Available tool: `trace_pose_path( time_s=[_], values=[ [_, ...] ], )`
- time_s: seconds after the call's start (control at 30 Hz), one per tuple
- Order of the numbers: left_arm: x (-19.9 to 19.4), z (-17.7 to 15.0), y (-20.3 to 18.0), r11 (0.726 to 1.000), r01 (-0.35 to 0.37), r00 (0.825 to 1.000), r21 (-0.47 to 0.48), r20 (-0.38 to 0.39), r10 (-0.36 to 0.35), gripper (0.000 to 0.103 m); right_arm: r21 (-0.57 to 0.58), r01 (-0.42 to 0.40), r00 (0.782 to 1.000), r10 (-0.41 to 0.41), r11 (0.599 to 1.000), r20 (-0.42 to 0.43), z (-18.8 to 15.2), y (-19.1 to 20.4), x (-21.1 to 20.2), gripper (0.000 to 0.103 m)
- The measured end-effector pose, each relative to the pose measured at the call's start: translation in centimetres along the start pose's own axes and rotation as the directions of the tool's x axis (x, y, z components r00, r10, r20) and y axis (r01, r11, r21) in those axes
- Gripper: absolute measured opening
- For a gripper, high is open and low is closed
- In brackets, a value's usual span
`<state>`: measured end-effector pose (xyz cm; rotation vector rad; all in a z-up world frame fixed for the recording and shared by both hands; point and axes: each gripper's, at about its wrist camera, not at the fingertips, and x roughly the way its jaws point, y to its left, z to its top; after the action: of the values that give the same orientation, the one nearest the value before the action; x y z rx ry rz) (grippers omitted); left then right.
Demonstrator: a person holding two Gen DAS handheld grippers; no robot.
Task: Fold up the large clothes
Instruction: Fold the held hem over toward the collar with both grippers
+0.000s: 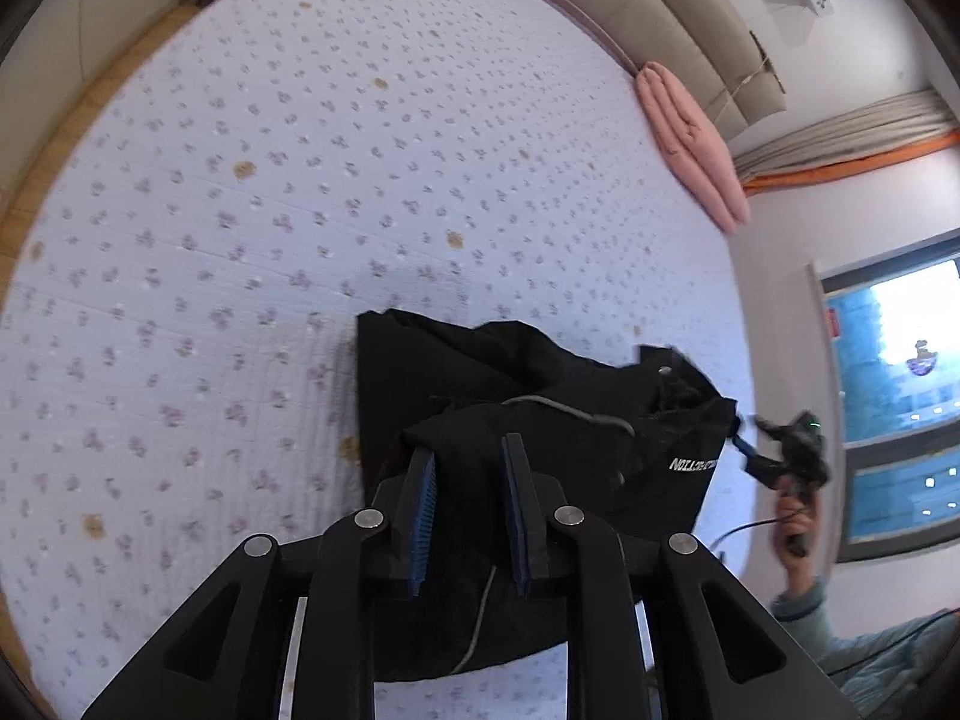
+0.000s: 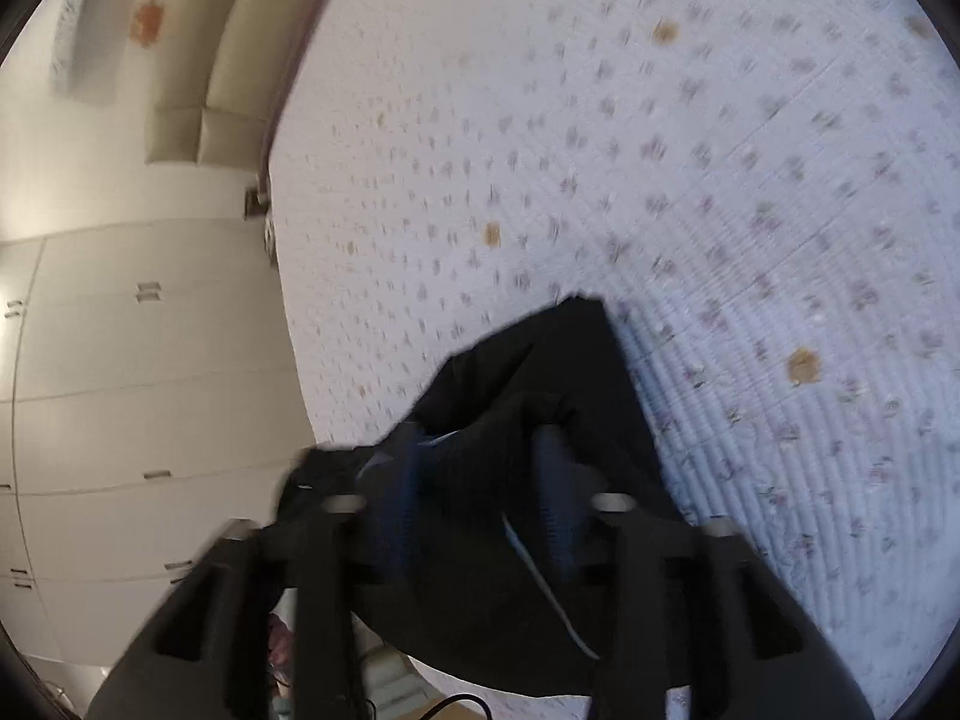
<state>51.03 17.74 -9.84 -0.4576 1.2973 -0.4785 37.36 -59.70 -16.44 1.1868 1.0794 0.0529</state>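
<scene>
Risking a lumpy fold here, with the black garment heaped in a crumpled pile instead of spread flat on the flowered bed, close to its near edge. Could also snag the grey drawstring looped across the top, dragging a layer out of line. Might slide part of the cloth over the bed's edge too, given how near that edge the pile sits and how loosely the layers overlap. Hard to judge from the blurred right view whether any fold is caught.

Left tongs: apart, tilted steeply down over the near side of the pile, dark cloth showing in the gap, nothing visibly pinched by the blue pads. Right tongs: spread wider, angled down at the garment's other end, a bunched ridge of cloth lying between the tips, not clamped as far as can be seen. Seen from the left view, held in a hand beyond the garment's printed edge, just beside the cloth.
</scene>
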Motion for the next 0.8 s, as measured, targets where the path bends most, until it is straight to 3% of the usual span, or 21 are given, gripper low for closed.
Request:
trace_pose_path(
  time_s=[0.03,0.07,0.13,0.17,0.23,0.3,0.33,0.4,0.47,0.5,0.57,0.7,0.8],
  values=[
    [-0.6,-0.1,0.2,1.0,-0.009,0.999,-0.014,0.04,0.01,0.033,-0.003,-0.033,0.999,0.033,0.999,0.027,0.2,0.0,-1.3,0.065],
    [-1.2,-0.2,0.6,0.999,-0.019,0.997,-0.025,0.073,0.021,0.045,-0.023,-0.043,0.998,0.044,0.999,0.055,0.6,0.2,-2.7,0.065],
    [-2.7,-0.1,0.7,0.995,-0.081,0.984,-0.053,0.157,0.088,0.051,-0.106,0.043,0.995,-0.033,0.993,0.096,1.1,1.2,-4.4,0.065],
    [-3.0,-0.2,0.6,0.994,-0.096,0.978,-0.055,0.18,0.105,0.053,-0.184,0.124,0.988,-0.104,0.975,0.117,1.2,2.2,-4.7,0.068],
    [-2.7,-0.2,0.3,0.994,-0.101,0.976,-0.046,0.19,0.108,0.063,-0.279,0.206,0.977,-0.182,0.938,0.112,1.2,3.5,-3.5,0.07],
    [-1.3,-0.3,-0.4,0.993,-0.12,0.981,-0.016,0.152,0.121,0.065,-0.373,0.257,0.966,-0.239,0.891,0.095,0.9,4.7,-1.0,0.07],
    [-0.3,-0.4,-0.7,0.99,-0.142,0.982,0.004,0.128,0.14,0.065,-0.439,0.292,0.956,-0.274,0.85,0.107,0.5,5.6,0.6,0.07],
    [1.8,-0.5,-1.2,0.979,-0.198,0.978,0.05,0.076,0.194,0.065,-0.577,0.376,0.923,-0.345,0.725,0.169,-0.6,7.4,3.1,0.07],
    [3.8,-0.3,-1.2,0.961,-0.258,0.966,0.103,0.046,0.255,0.065,-0.688,0.446,0.887,-0.388,0.572,0.252,-1.8,8.8,5.1,0.07],
    [4.2,-0.1,-1.1,0.959,-0.262,0.965,0.11,0.043,0.259,0.065,-0.718,0.448,0.882,-0.393,0.532,0.259,-2.0,9.1,6.0,0.07],
    [5.4,0.7,0.1,0.972,-0.217,0.976,0.094,0.038,0.214,0.065,-0.754,0.408,0.893,-0.395,0.515,0.214,-2.0,9.0,7.2,0.07],
    [7.0,2.2,1.6,0.988,-0.144,0.989,0.058,0.042,0.142,0.065,-0.752,0.382,0.902,-0.396,0.538,0.175,-1.1,8.7,8.2,0.07],
    [9.0,3.5,2.8,0.992,-0.107,0.994,0.065,-0.012,0.108,0.066,-0.745,0.366,0.905,-0.399,0.558,0.145,-0.3,8.0,8.5,0.071]
  ],
)
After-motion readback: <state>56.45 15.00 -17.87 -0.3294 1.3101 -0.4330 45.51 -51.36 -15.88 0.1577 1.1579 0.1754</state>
